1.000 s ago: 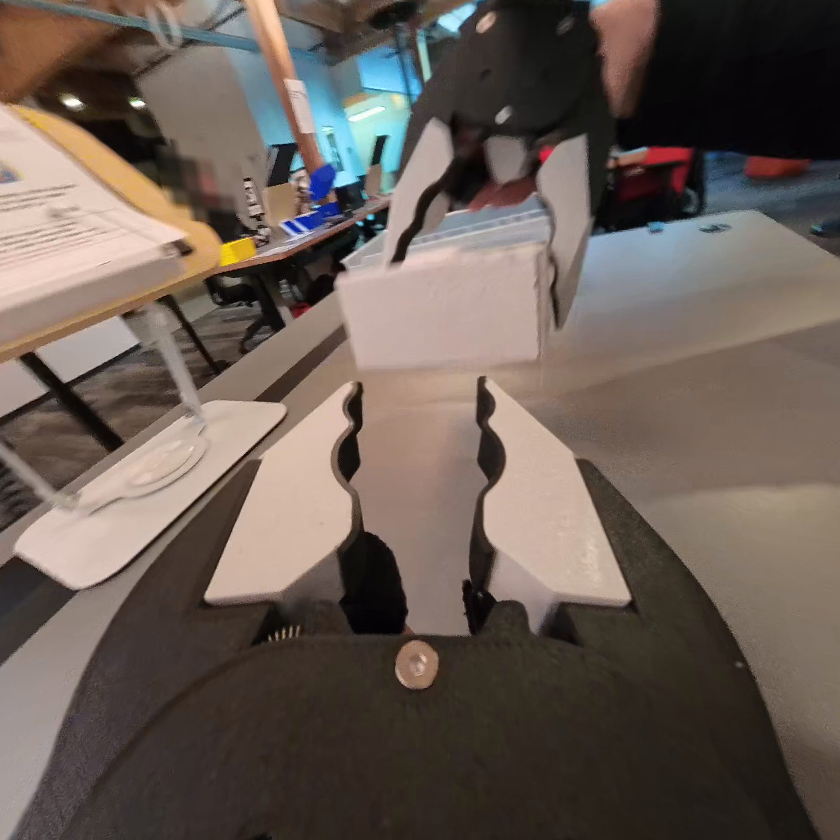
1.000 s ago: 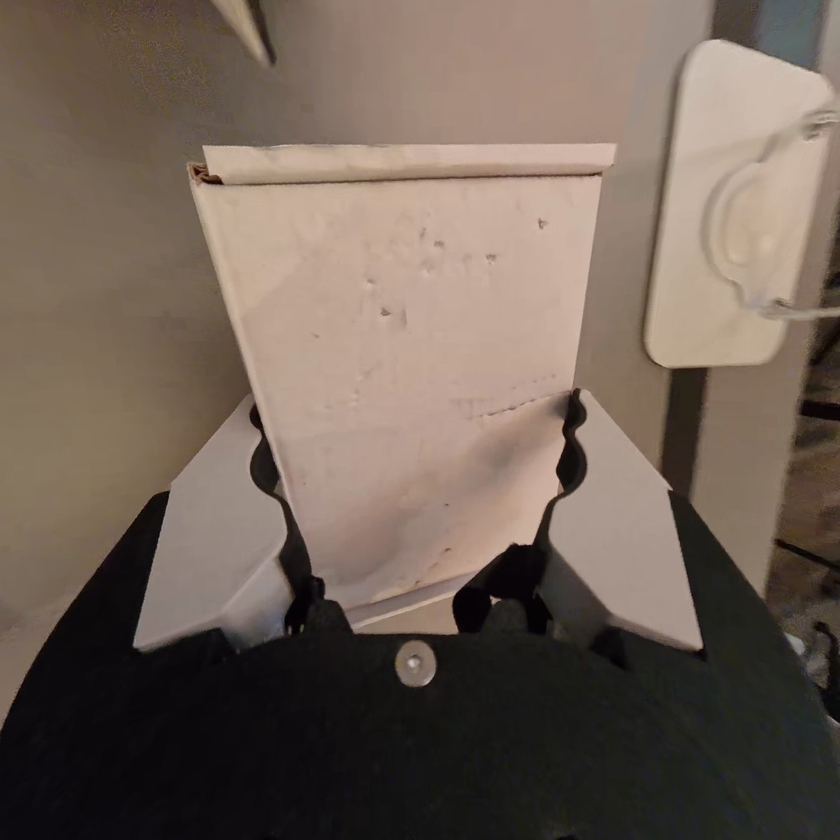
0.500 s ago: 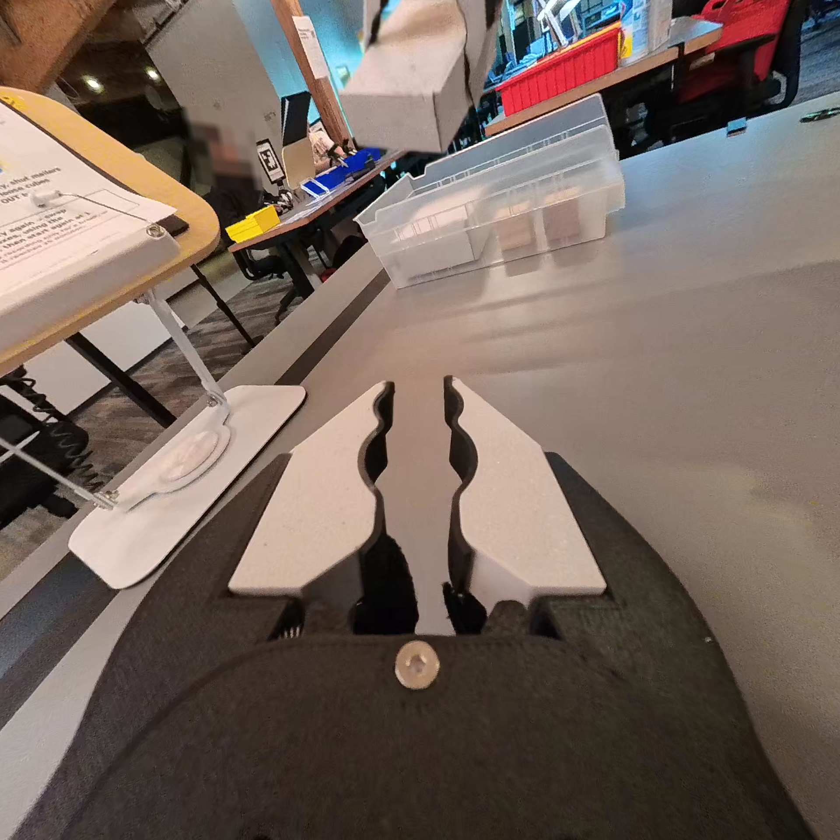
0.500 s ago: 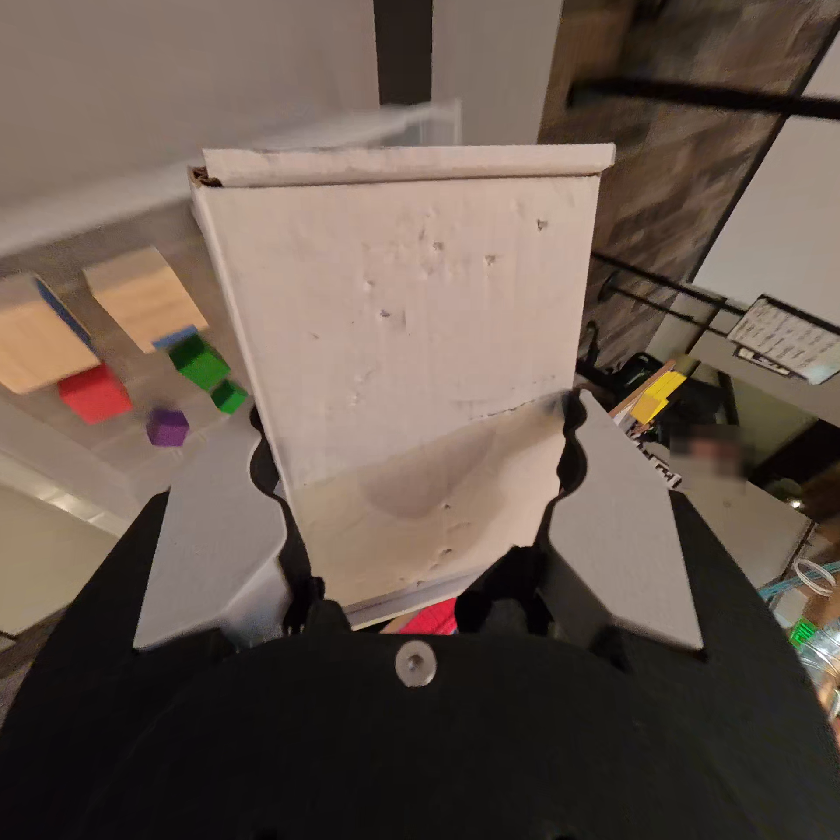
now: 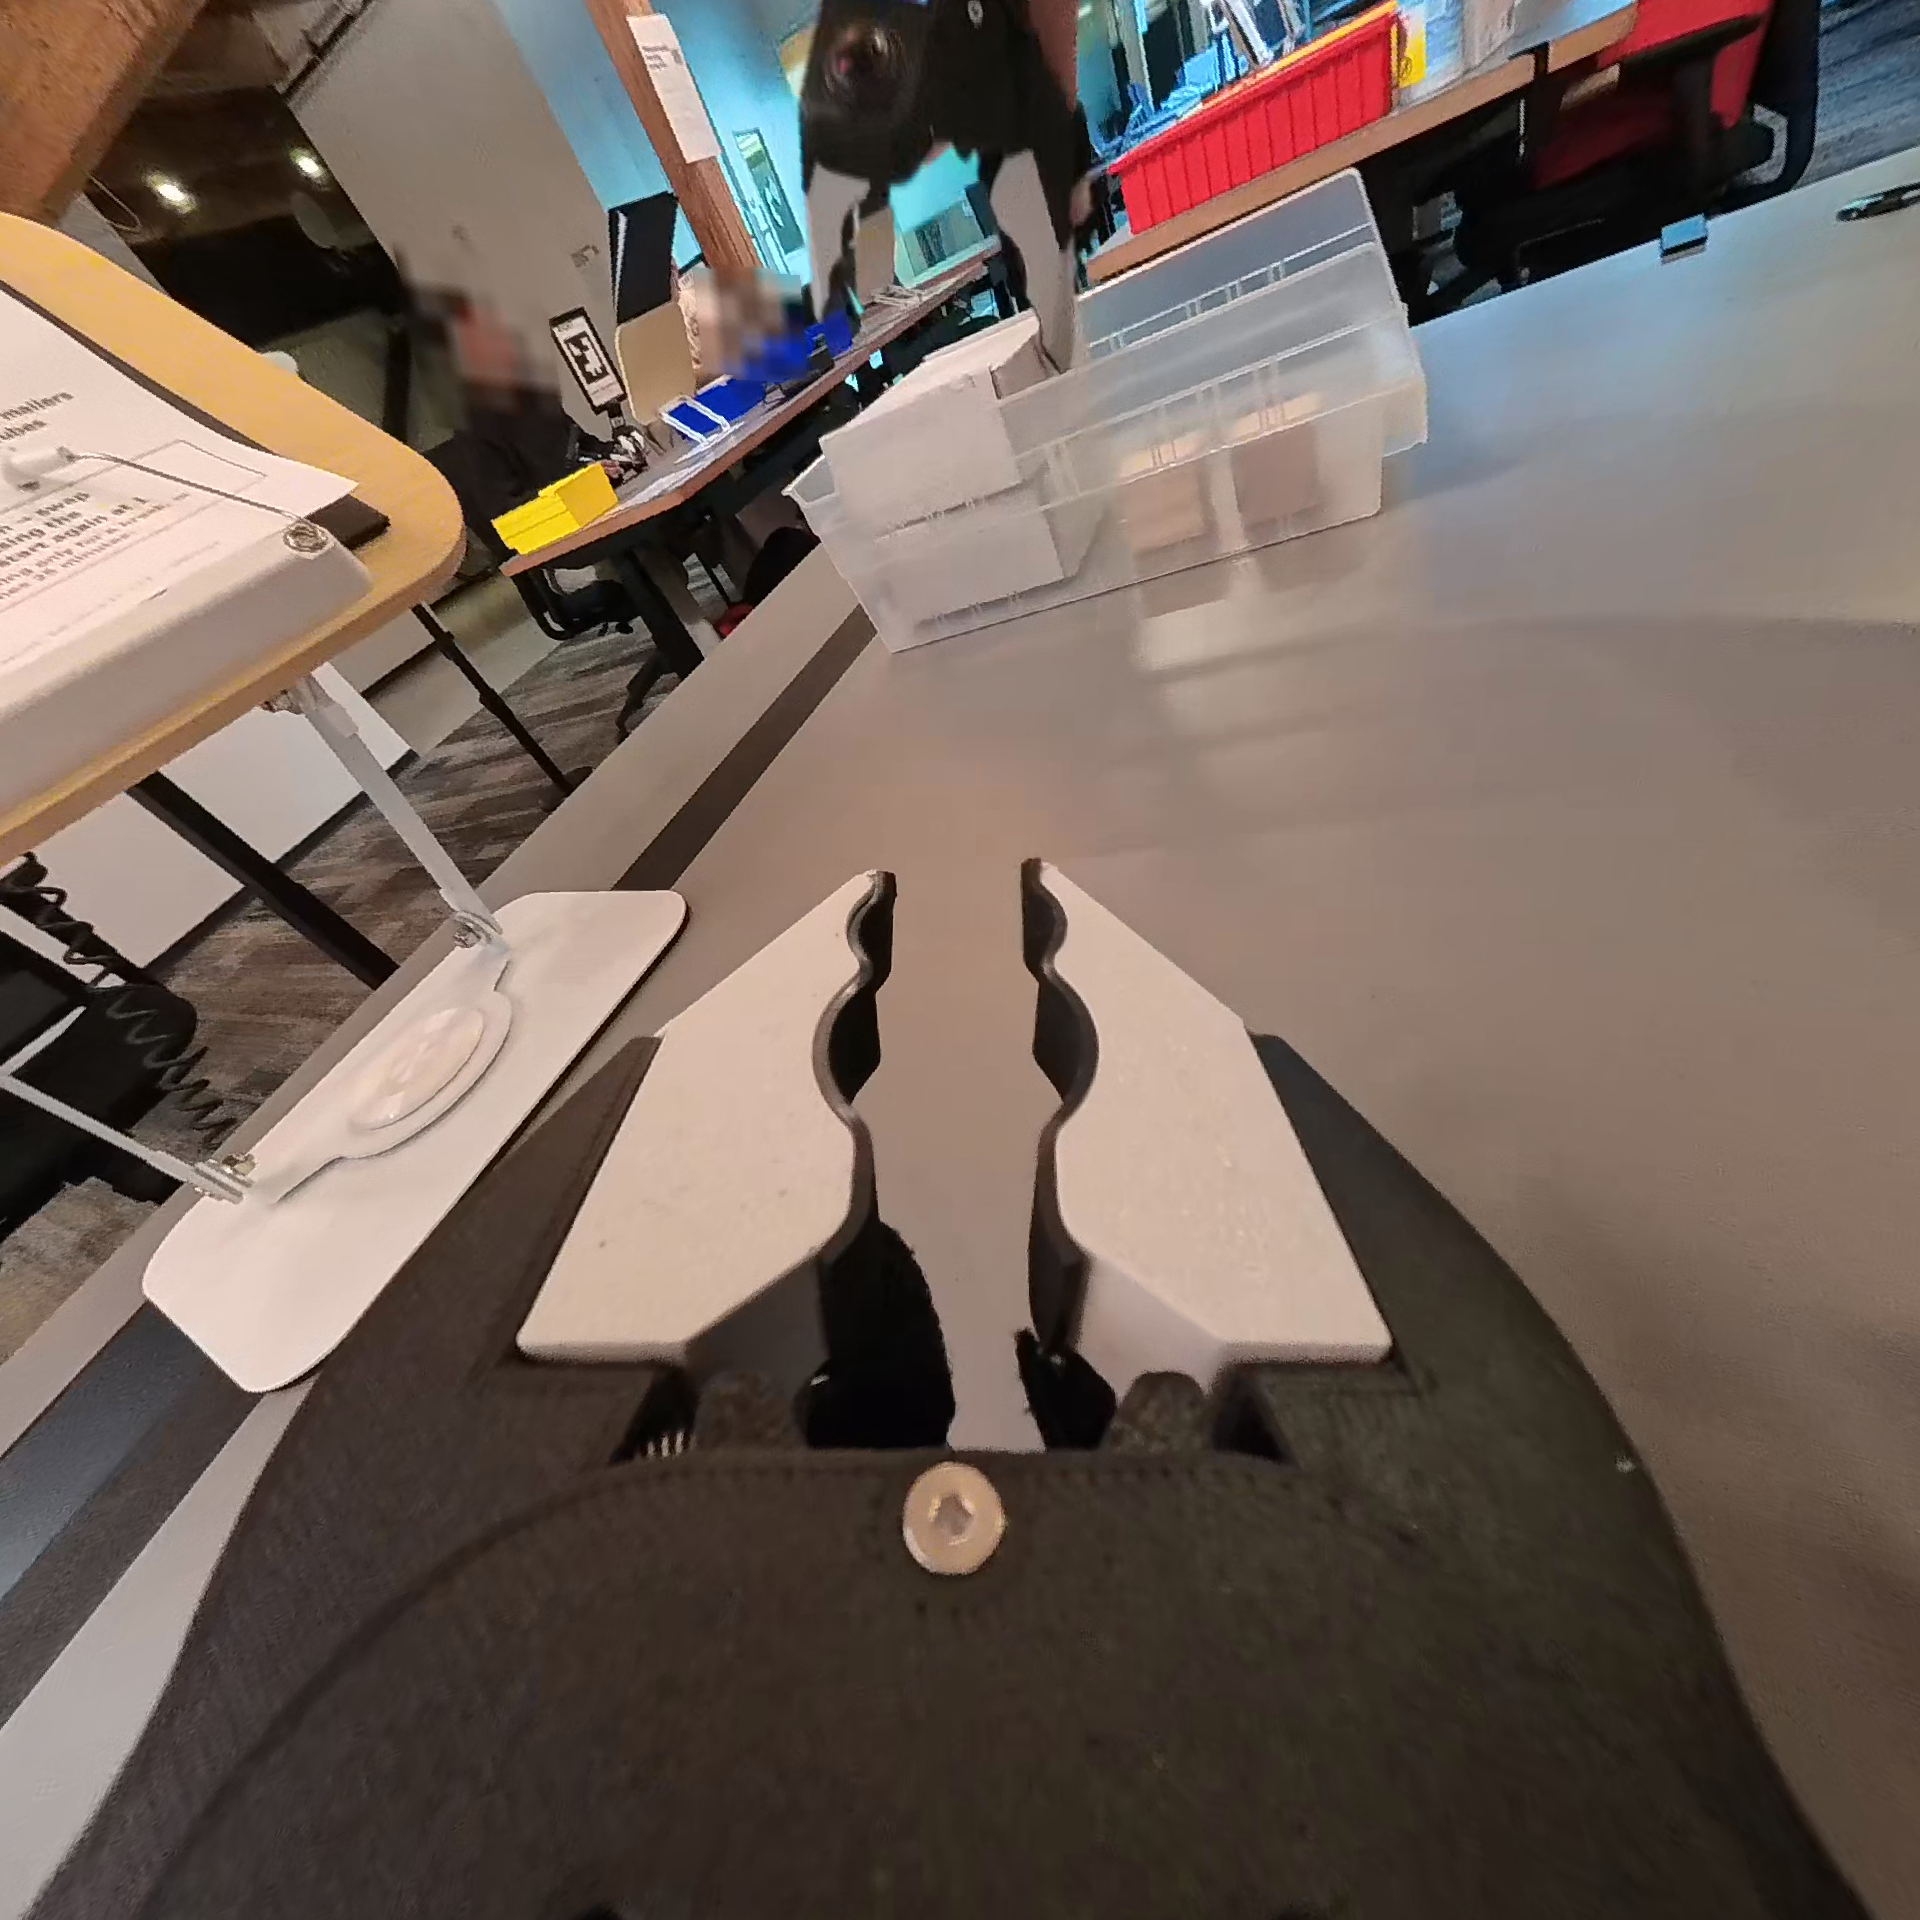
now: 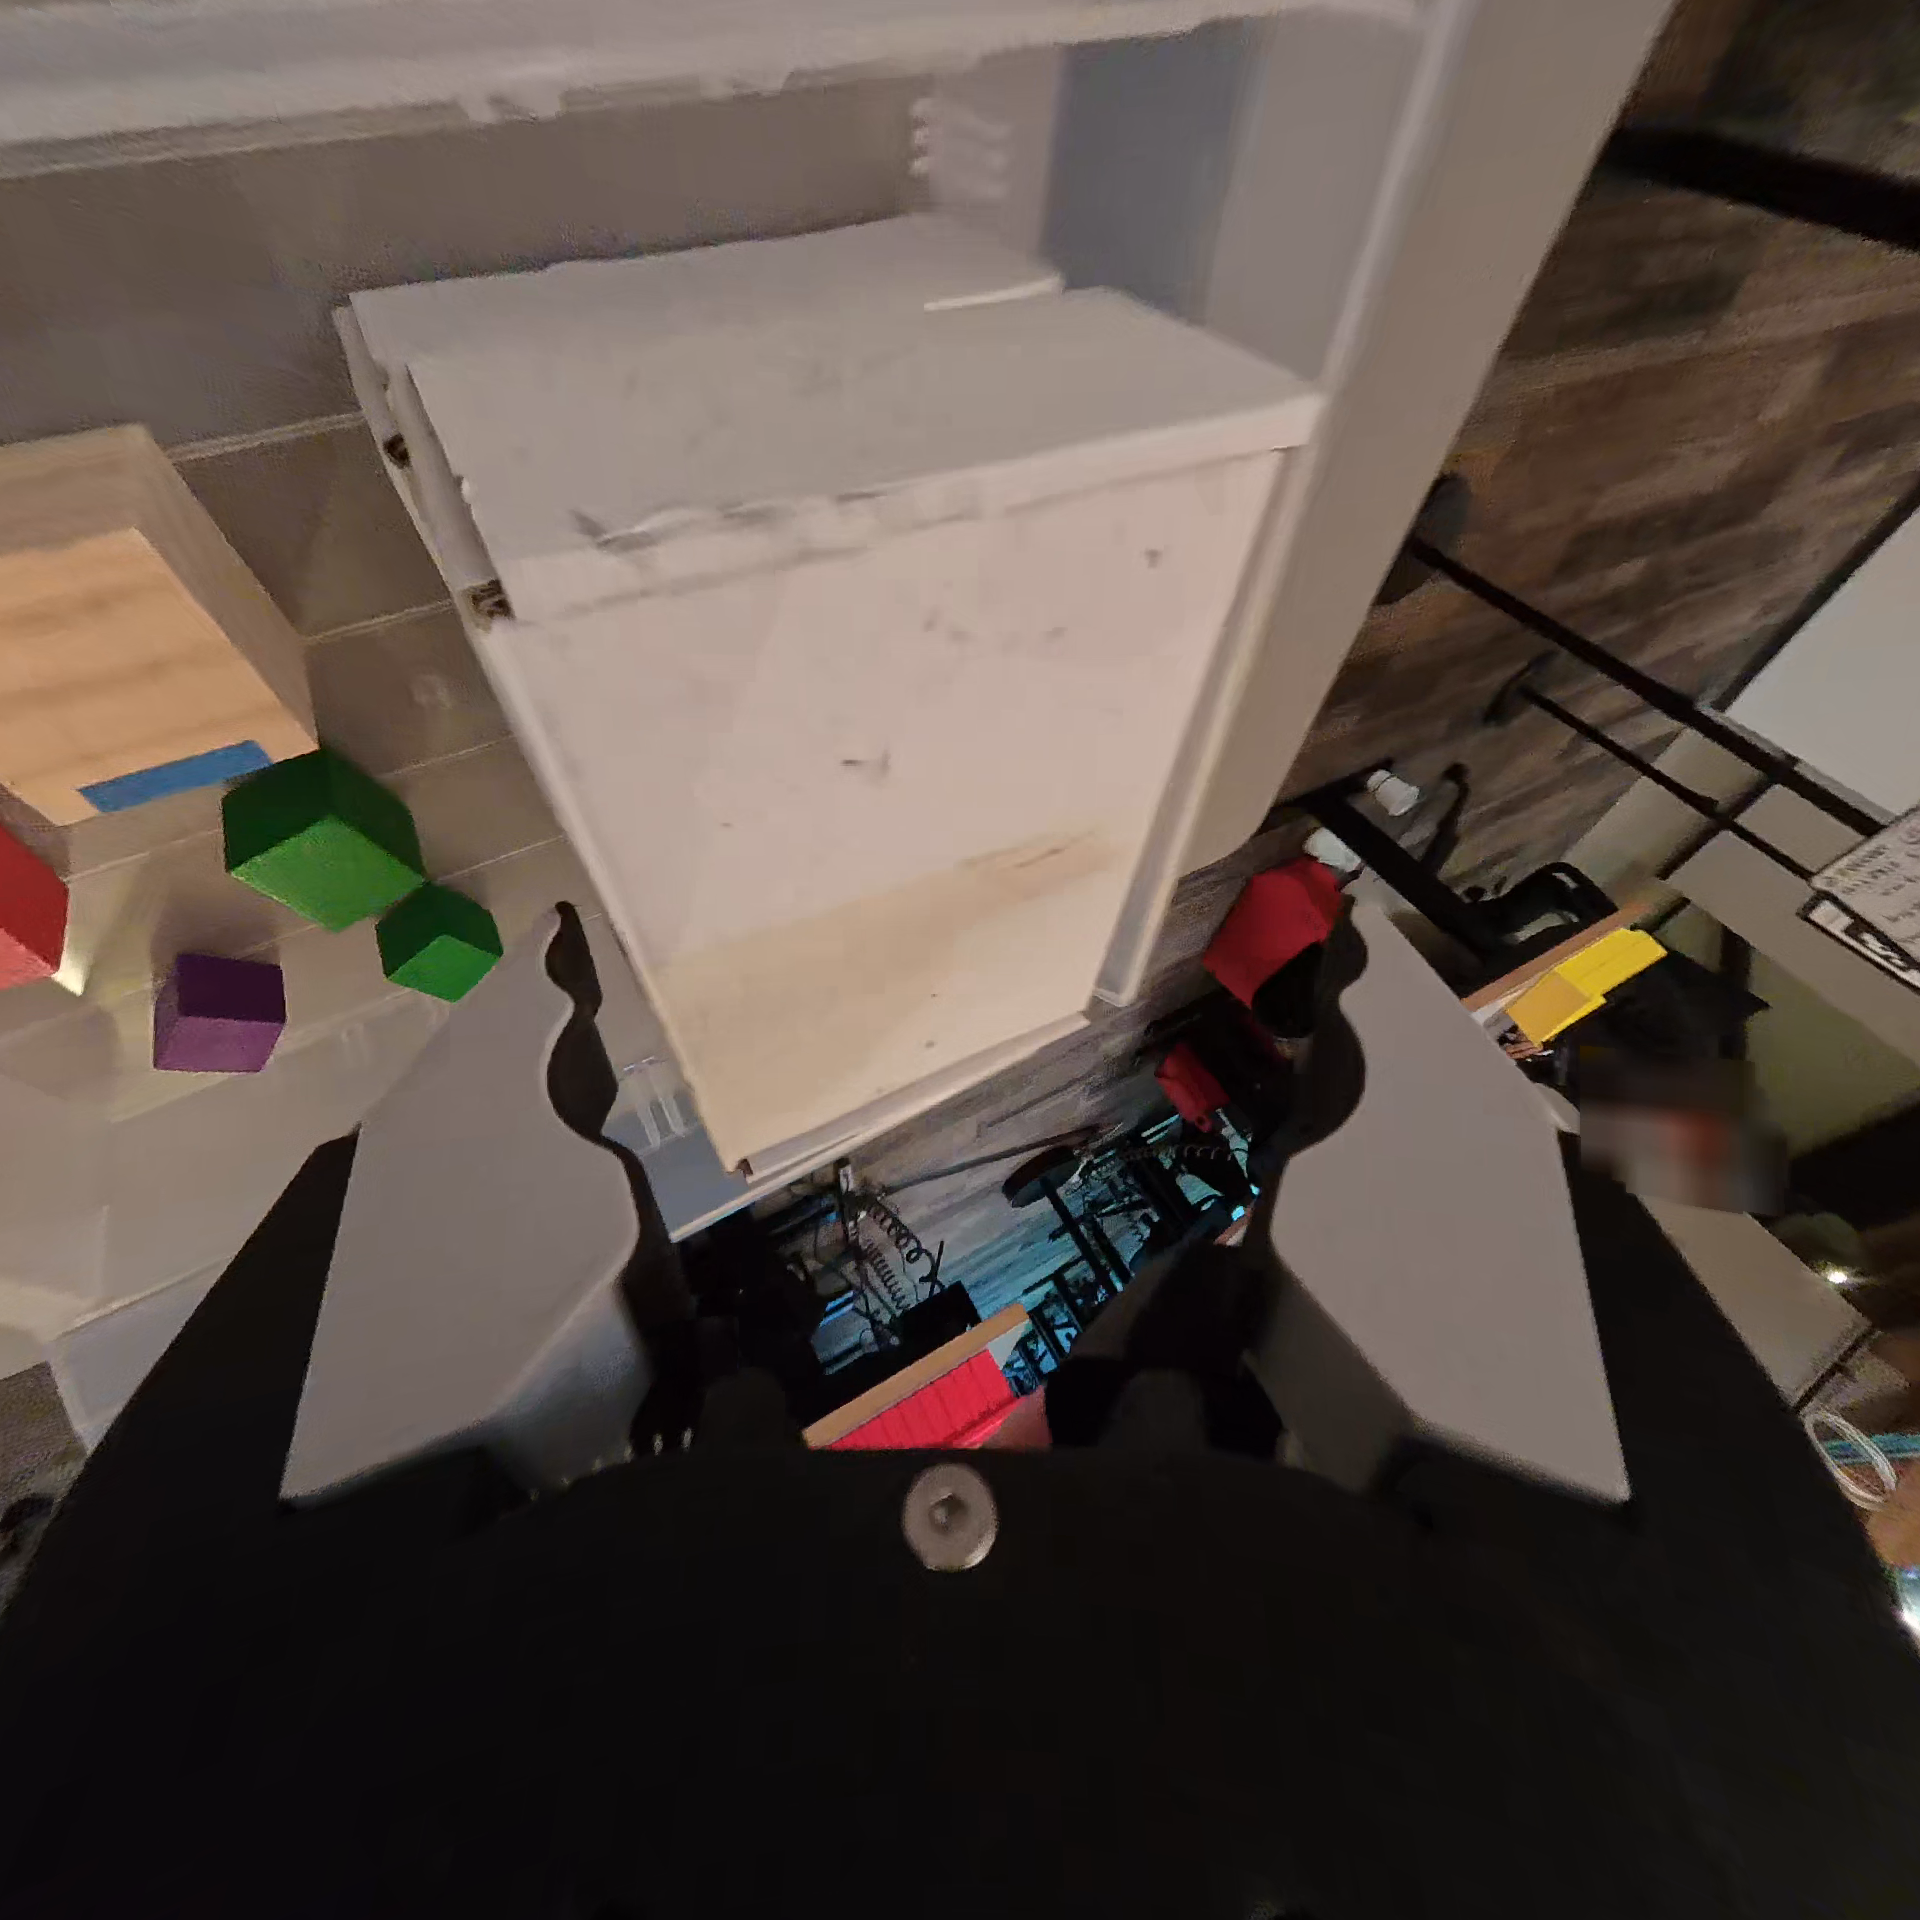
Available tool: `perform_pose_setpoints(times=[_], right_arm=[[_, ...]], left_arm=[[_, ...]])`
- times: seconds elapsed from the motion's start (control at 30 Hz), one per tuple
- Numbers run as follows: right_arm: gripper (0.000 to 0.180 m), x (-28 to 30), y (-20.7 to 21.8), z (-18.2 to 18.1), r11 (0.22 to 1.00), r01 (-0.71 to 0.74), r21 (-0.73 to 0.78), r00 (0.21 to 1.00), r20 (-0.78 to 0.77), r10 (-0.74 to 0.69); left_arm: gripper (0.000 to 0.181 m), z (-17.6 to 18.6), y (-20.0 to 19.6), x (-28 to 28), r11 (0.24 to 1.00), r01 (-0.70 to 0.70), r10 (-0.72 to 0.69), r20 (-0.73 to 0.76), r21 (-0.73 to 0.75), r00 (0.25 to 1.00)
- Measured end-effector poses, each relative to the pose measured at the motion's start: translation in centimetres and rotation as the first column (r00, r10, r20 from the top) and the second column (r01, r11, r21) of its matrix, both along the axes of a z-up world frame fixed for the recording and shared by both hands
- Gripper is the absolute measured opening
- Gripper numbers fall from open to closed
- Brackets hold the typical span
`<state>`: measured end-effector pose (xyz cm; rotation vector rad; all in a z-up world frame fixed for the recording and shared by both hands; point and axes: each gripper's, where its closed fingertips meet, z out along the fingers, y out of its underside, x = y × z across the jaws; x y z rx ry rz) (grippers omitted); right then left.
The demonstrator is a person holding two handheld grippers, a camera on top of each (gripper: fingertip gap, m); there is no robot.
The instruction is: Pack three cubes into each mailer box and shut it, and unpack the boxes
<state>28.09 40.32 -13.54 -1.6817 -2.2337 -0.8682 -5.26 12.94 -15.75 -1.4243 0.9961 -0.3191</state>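
Cubes [image 6: 322, 836], red, purple, green, at left of right wrist view; white mailer box [image 6: 862, 665] at centre in clear bin [image 5: 1226, 436], released by right gripper [image 6: 945, 971], fingers wide apart. Likely stowing done; next, fetch another. Left gripper [image 5: 956, 883] empty, fingers slightly apart, over bench [image 5: 1455, 779].

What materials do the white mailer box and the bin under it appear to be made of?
Mailer box: likely matte white cardboard; scuffed faces and fluted edges show at its corner. Bin: clear, glossy plastic, it seems; the blocks inside show through its ribbed walls.
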Motion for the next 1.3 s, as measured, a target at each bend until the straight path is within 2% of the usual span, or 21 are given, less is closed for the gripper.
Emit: perform_pose_setpoints(times=[0.1, 0.2, 0.3, 0.37, 0.4, 0.47, 0.53, 0.6, 0.67, 0.73, 0.8, 0.93, 1.0, 1.03, 1.1, 1.17, 1.2, 1.23, 1.3], right_arm=[[0.133, -0.4, -0.6, 2.8, 0.997, 0.03, 0.069, 0.998, -0.058, -0.026], [0.127, -1.3, -2.4, 6.0, 0.987, 0.074, 0.146, 0.976, -0.212, -0.042], [0.119, -0.8, -4.8, 8.2, 0.964, 0.178, 0.195, 0.911, -0.403, -0.087], [0.102, 1.6, -5.9, 8.7, 0.93, 0.289, 0.225, 0.859, -0.491, -0.148], [0.096, 3.5, -6.3, 8.5, 0.907, 0.359, 0.222, 0.83, -0.52, -0.202], [0.103, 7.2, -7.3, 6.9, 0.862, 0.481, 0.158, 0.755, -0.574, -0.317], [0.099, 10.5, -8.4, 4.9, 0.814, 0.574, 0.086, 0.671, -0.619, -0.407], [0.099, 13.0, -9.0, 3.4, 0.775, 0.628, 0.069, 0.599, -0.678, -0.426], [0.099, 15.1, -9.5, 1.9, 0.741, 0.67, 0.045, 0.522, -0.738, -0.428], [0.099, 16.3, -10.0, 0.2, 0.721, 0.692, -0.027, 0.423, -0.794, -0.436], [0.097, 17.0, -10.3, -1.3, 0.712, 0.694, -0.111, 0.326, -0.833, -0.448], [0.086, 16.7, -11.0, -3.0, 0.693, 0.651, -0.309, 0.11, -0.865, -0.489], [0.084, 16.3, -11.0, -3.6, 0.689, 0.61, -0.391, 0.012, -0.865, -0.502], [0.08, 16.1, -11.0, -3.9, 0.691, 0.591, -0.416, -0.025, -0.866, -0.5], [0.074, 15.7, -10.8, -4.6, 0.699, 0.568, -0.434, -0.05, -0.866, -0.497], [0.062, 15.0, -10.7, -5.1, 0.718, 0.544, -0.433, -0.058, -0.874, -0.482], [0.054, 14.6, -10.7, -5.0, 0.72, 0.525, -0.454, -0.086, -0.87, -0.486], [0.048, 14.3, -10.7, -4.8, 0.721, 0.51, -0.469, -0.113, -0.868, -0.484], [0.036, 13.8, -10.7, -4.7, 0.722, 0.486, -0.493, -0.146, -0.86, -0.488]], left_arm=[[0.026, -0.2, -0.1, 0.2, 1.0, 0.002, -0.002, -0.02, 0.008, 1.0], [0.029, -0.5, -0.2, 0.4, 1.0, 0.0, 0.002, -0.051, 0.027, 0.999], [0.039, -0.2, -0.2, 0.3, 0.998, -0.016, 0.019, -0.05, 0.067, 0.999], [0.047, 0.6, -0.3, -0.2, 0.992, -0.036, 0.038, -0.014, 0.121, 0.999], [0.05, 0.8, -0.2, -0.6, 0.991, -0.056, 0.057, -0.004, 0.119, 0.998], [0.05, 1.8, -0.4, -1.3, 0.986, -0.085, 0.082, 0.021, 0.141, 0.996], [0.049, 3.6, -0.7, -2.2, 0.974, -0.145, 0.136, 0.062, 0.175, 0.989], [0.05, 5.2, -1.2, -3.1, 0.964, -0.192, 0.178, 0.09, 0.184, 0.98], [0.048, 5.8, -2.4, -3.6, 0.972, -0.182, 0.176, 0.053, 0.15, 0.983], [0.039, 6.9, -3.9, -5.4, 0.969, -0.201, 0.199, 0.03, 0.146, 0.98], [0.04, 8.7, -5.3, -8.5, 0.948, -0.27, 0.269, 0.029, 0.171, 0.963], [0.043, 12.9, -7.8, -18.4, 0.831, -0.506, 0.52, -0.001, 0.231, 0.854], [0.042, 15.0, -9.2, -25.1, 0.716, -0.638, 0.659, 0.029, 0.286, 0.752], [0.041, 15.3, -10.0, -28.1, 0.679, -0.684, 0.703, 0.034, 0.268, 0.711], [0.049, 13.8, -11.2, -34.2, 0.603, -0.78, 0.794, -0.025, 0.169, 0.608], [0.056, 12.2, -12.7, -40.3, 0.467, -0.866, 0.884, -0.075, 0.179, 0.461], [0.061, 11.0, -13.4, -42.7, 0.425, -0.891, 0.905, -0.091, 0.156, 0.416], [0.059, 9.3, -14.1, -44.8, 0.394, -0.915, 0.916, -0.117, 0.088, 0.383], [0.06, 6.6, -15.0, -47.2, 0.383, -0.92, 0.918, -0.081, -0.078, 0.389]])
